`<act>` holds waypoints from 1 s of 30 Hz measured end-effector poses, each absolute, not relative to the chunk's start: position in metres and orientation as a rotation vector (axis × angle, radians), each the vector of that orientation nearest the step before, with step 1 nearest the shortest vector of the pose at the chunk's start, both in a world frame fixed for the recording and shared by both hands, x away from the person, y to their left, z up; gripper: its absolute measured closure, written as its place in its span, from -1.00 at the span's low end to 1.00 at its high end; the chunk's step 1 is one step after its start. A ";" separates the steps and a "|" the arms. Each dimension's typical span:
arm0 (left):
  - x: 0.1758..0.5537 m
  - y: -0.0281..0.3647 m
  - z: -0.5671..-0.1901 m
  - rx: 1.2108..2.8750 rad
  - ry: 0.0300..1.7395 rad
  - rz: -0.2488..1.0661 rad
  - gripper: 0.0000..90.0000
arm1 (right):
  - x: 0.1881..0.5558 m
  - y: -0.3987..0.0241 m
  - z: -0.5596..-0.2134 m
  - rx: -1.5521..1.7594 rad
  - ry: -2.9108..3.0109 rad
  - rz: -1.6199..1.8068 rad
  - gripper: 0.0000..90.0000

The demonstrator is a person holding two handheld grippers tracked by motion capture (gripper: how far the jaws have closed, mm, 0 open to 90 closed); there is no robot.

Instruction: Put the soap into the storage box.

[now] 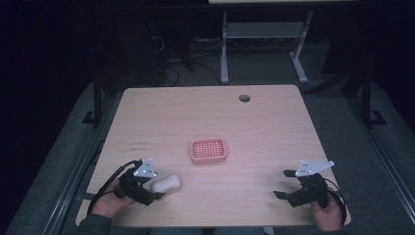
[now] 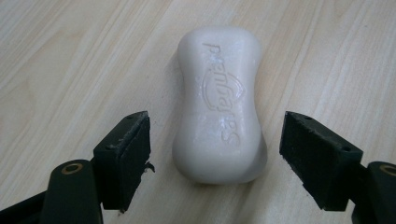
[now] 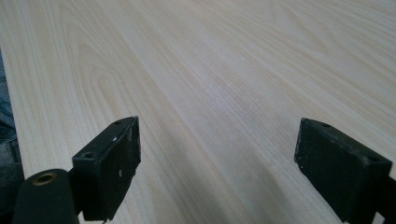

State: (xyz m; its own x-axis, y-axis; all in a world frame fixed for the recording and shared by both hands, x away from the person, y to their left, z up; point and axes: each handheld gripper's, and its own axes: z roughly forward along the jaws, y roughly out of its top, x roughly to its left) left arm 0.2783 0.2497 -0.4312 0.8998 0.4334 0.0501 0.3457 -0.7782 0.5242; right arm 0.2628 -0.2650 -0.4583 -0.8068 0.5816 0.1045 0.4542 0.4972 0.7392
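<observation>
White soap (image 2: 218,100) lies flat near the tabletop's (image 1: 274,127) front left corner between the left gripper's (image 2: 215,154) wide-open jaws, not yet gripped, so carrying it to the pink dish (image 1: 208,151) mid-table remains, while the right gripper (image 3: 217,163) waits open and empty.

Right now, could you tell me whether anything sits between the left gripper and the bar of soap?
Nothing visible does. The left gripper is open with its jaws on either side of the soap, which lies flat on the table. The pink soap dish stands apart, farther in.
</observation>
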 end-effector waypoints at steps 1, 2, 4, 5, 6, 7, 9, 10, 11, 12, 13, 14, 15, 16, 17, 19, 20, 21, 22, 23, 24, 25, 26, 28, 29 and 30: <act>0.279 0.249 -0.431 2.545 0.561 0.227 -0.46 | 0.263 -0.265 -0.458 0.899 2.578 1.201 -0.69; 0.279 0.249 -0.431 2.545 0.561 0.227 -0.46 | 0.263 -0.265 -0.458 0.899 2.578 1.201 -0.69; 0.280 0.247 -0.432 2.546 0.563 0.220 -0.46 | 0.263 -0.265 -0.458 0.898 2.579 1.201 -0.69; 0.281 0.246 -0.433 2.550 0.557 0.224 -0.46 | 0.263 -0.265 -0.458 0.899 2.579 1.201 -0.69; 0.282 0.245 -0.433 2.552 0.556 0.219 -0.46 | 0.263 -0.265 -0.458 0.897 2.578 1.202 -0.69; 0.282 0.245 -0.433 2.552 0.556 0.219 -0.46 | 0.263 -0.265 -0.458 0.897 2.578 1.202 -0.69; 0.284 0.243 -0.434 2.556 0.552 0.218 -0.46 | 0.263 -0.265 -0.458 0.897 2.579 1.201 -0.69; 0.284 0.242 -0.435 2.556 0.555 0.214 -0.46 | 0.263 -0.265 -0.458 0.897 2.579 1.201 -0.69; 0.285 0.241 -0.435 2.554 0.559 0.211 -0.46 | 0.263 -0.265 -0.458 0.896 2.579 1.201 -0.69; 0.286 0.240 -0.435 2.557 0.552 0.211 -0.46 | 0.263 -0.265 -0.458 0.896 2.578 1.201 -0.69; 0.286 0.239 -0.435 2.559 0.555 0.208 -0.46 | 0.263 -0.265 -0.458 0.895 2.578 1.201 -0.69; 0.287 0.238 -0.436 2.559 0.554 0.210 -0.46 | 0.263 -0.265 -0.458 0.896 2.577 1.201 -0.69; 0.287 0.238 -0.436 2.558 0.555 0.206 -0.45 | 0.263 -0.265 -0.458 0.896 2.577 1.201 -0.69; 0.288 0.237 -0.436 2.562 0.551 0.206 -0.45 | 0.263 -0.265 -0.458 0.896 2.577 1.201 -0.68; 0.288 0.237 -0.437 2.563 0.550 0.207 -0.45 | 0.263 -0.265 -0.458 0.896 2.578 1.201 -0.69; 0.289 0.235 -0.437 2.563 0.550 0.205 -0.45 | 0.263 -0.265 -0.458 0.894 2.578 1.201 -0.69; 0.289 0.235 -0.437 2.564 0.553 0.204 -0.45 | 0.263 -0.265 -0.458 0.895 2.578 1.201 -0.69; 0.290 0.234 -0.438 2.567 0.553 0.200 -0.44 | 0.263 -0.265 -0.458 0.894 2.578 1.201 -0.69; 0.290 0.233 -0.438 2.566 0.548 0.197 -0.42 | 0.263 -0.265 -0.458 0.894 2.578 1.202 -0.69; 0.290 0.233 -0.438 2.566 0.548 0.197 -0.39 | 0.263 -0.265 -0.458 0.894 2.578 1.202 -0.69; 0.291 0.233 -0.438 2.566 0.547 0.197 -0.39 | 0.262 -0.265 -0.458 0.895 2.577 1.202 -0.69; 0.291 0.232 -0.438 2.570 0.548 0.195 -0.39 | 0.262 -0.265 -0.458 0.894 2.577 1.202 -0.69; 0.291 0.231 -0.439 2.570 0.550 0.192 -0.39 | 0.262 -0.265 -0.458 0.894 2.577 1.202 -0.69; 0.293 0.229 -0.440 2.576 0.544 0.189 -0.39 | 0.262 -0.265 -0.458 0.893 2.578 1.202 -0.69; 0.293 0.229 -0.440 2.576 0.544 0.189 -0.38 | 0.262 -0.265 -0.458 0.893 2.578 1.202 -0.69; 0.293 0.229 -0.441 2.576 0.544 0.184 -0.37 | 0.262 -0.265 -0.458 0.895 2.578 1.202 -0.69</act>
